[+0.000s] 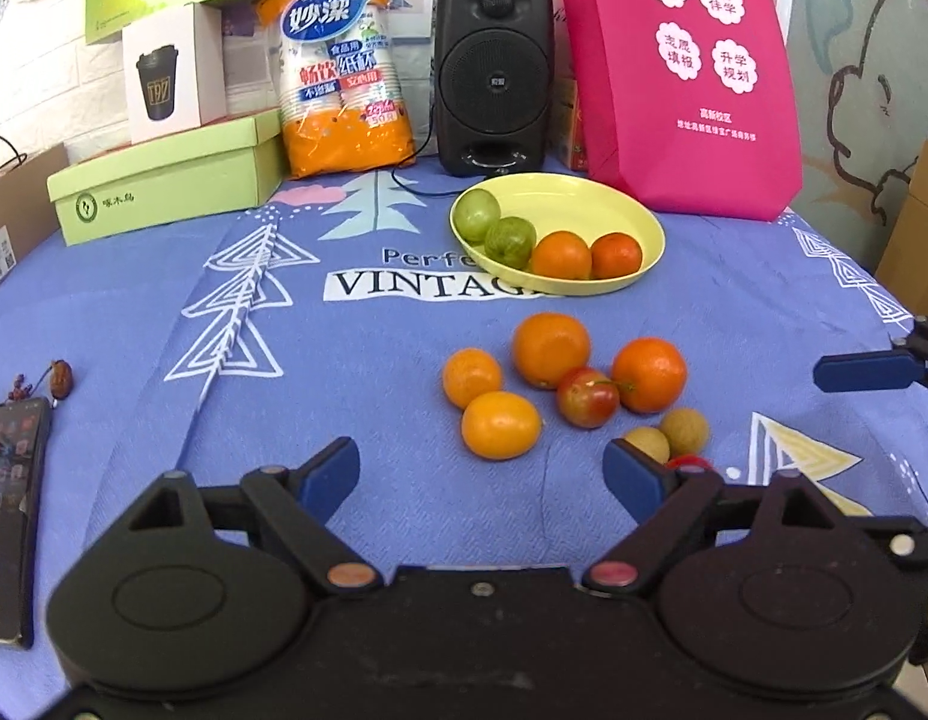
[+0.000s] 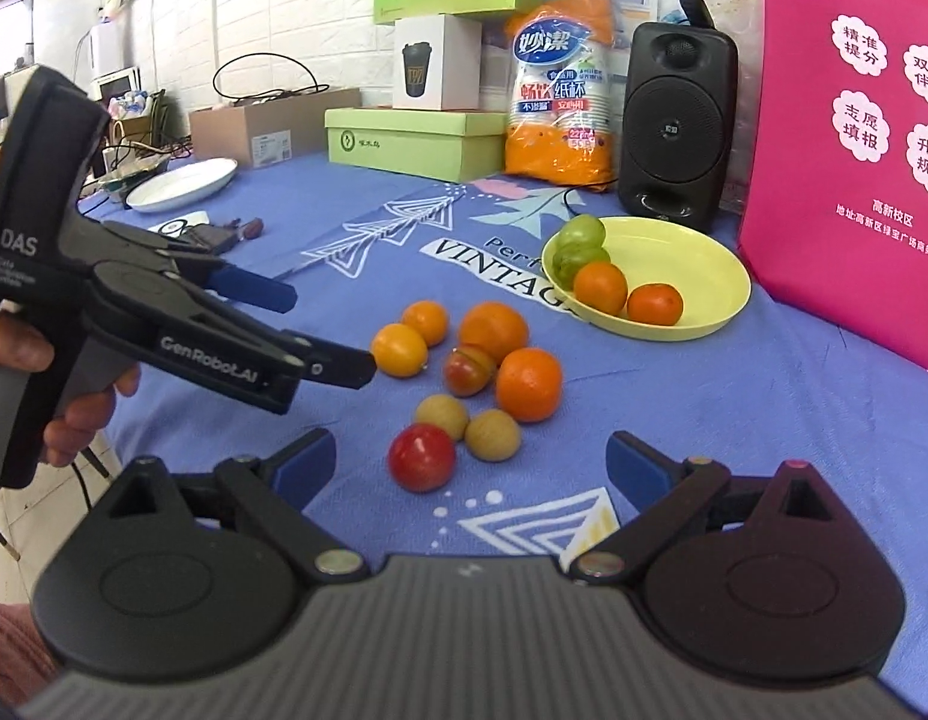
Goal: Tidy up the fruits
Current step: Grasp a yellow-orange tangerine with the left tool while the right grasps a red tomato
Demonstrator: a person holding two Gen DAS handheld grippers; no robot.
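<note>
A yellow plate [image 1: 590, 204] [image 2: 704, 276] stands toward the back of the blue cloth and holds two green fruits [image 1: 494, 225] and two small oranges [image 1: 587, 255]. Nearer lies a loose cluster: several oranges [image 1: 551, 348] [image 2: 527, 384], a red-green fruit [image 1: 587, 396] [image 2: 467, 369], two tan round fruits [image 2: 491, 434] and a red one [image 2: 422, 456]. My left gripper [image 1: 482, 468] [image 2: 323, 330] stands open just short of the cluster, with nothing gripped. My right gripper [image 2: 470, 471] is open too, the red fruit lying just ahead of its fingers. One of its blue fingers [image 1: 860, 369] shows at the right edge.
Along the back stand a black speaker [image 1: 494, 72], a pink bag [image 1: 680, 72], a pack of paper cups [image 1: 344, 72] and a green box [image 1: 164, 180]. A phone [image 1: 8, 510] lies at the left edge. A white plate [image 2: 182, 183] sits far left.
</note>
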